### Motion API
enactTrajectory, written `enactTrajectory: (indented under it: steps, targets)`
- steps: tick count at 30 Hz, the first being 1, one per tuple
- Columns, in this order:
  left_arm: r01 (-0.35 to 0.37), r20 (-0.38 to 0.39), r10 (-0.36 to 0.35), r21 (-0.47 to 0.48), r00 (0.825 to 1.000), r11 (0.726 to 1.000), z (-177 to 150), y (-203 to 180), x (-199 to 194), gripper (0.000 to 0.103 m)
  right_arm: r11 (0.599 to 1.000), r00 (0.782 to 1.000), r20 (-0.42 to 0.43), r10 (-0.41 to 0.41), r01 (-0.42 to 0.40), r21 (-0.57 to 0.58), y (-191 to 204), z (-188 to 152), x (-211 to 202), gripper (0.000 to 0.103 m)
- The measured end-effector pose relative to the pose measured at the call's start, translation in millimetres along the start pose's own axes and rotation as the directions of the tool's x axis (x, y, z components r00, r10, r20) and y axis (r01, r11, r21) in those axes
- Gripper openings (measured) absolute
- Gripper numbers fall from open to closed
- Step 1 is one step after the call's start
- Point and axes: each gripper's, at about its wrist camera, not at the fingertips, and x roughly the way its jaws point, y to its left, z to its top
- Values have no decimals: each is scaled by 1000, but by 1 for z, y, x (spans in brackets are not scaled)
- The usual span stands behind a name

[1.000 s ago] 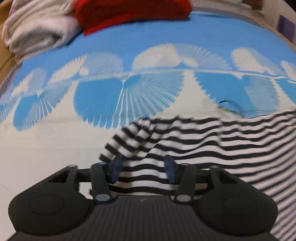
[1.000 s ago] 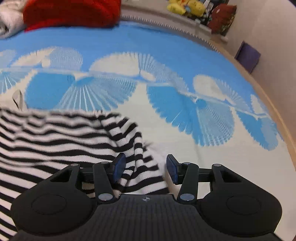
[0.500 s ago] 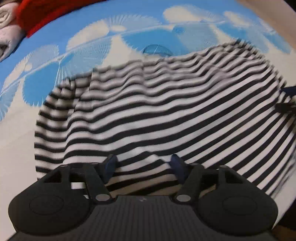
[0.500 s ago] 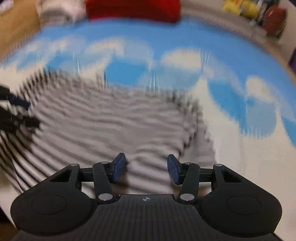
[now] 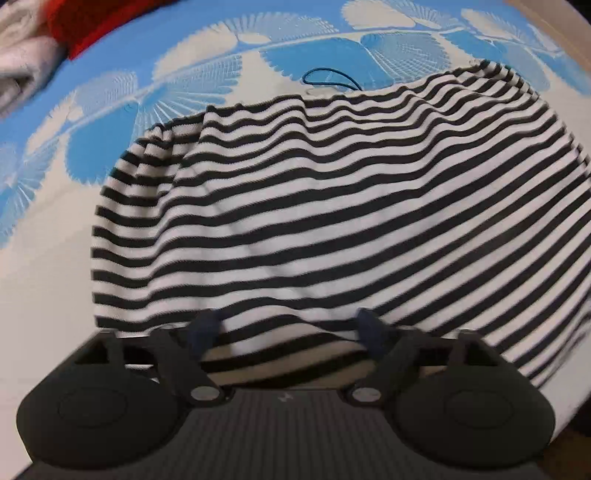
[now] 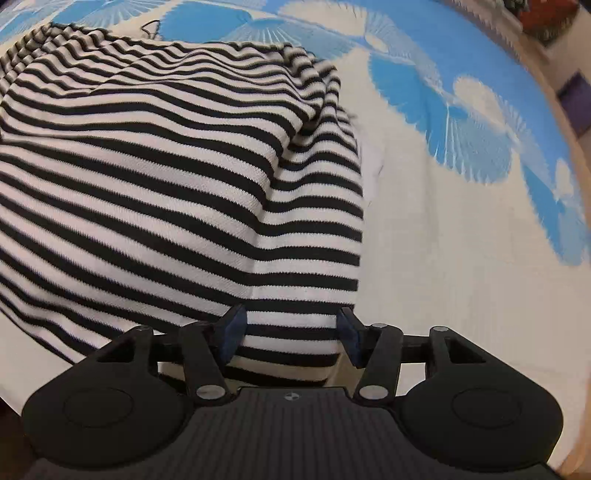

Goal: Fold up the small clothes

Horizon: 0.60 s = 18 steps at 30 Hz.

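My left hand-held gripper (image 5: 286, 334) stands spread wide at the bottom of the frame, the striped shirt (image 5: 332, 221) filling the centre just beyond and between its fingers on the blue-and-white bedspread (image 5: 110, 122). My right hand-held gripper (image 6: 290, 332) is likewise released, the shirt's lower right corner lying between its fingers.

A blue-and-white patterned bedspread (image 5: 236, 55) carries the striped garment (image 5: 332, 206) (red blanket (image 5: 88, 22) at its far edge).
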Motion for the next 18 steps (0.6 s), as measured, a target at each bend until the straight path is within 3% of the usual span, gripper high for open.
enactTrajectory:
  steps: [3, 6, 10, 15, 18]
  targets:
    - [-71, 109, 68, 19, 992, 997, 1, -3, -28, 91, 996, 993, 117, -23, 12, 90, -7, 0, -35, 55]
    - [-126, 195, 133, -48, 972, 991, -2, 5, -68, 91, 986, 957, 276, -86, 43, 159, -12, -5, -81, 56]
    - [-92, 235, 140, -202, 962, 975, -11, 16, -122, 91, 966, 892, 441, -101, -19, 260, -19, -24, -131, 57]
    - [-59, 393, 147, -228, 908, 972, -64, 1, -182, 99, 958, 822, 555, -127, -43, 283, -15, -62, -156, 57]
    - [-60, 412, 159, -243, 897, 968, -101, -16, -175, 100, 944, 798, 582, -156, -52, 325, -14, -92, -151, 57]
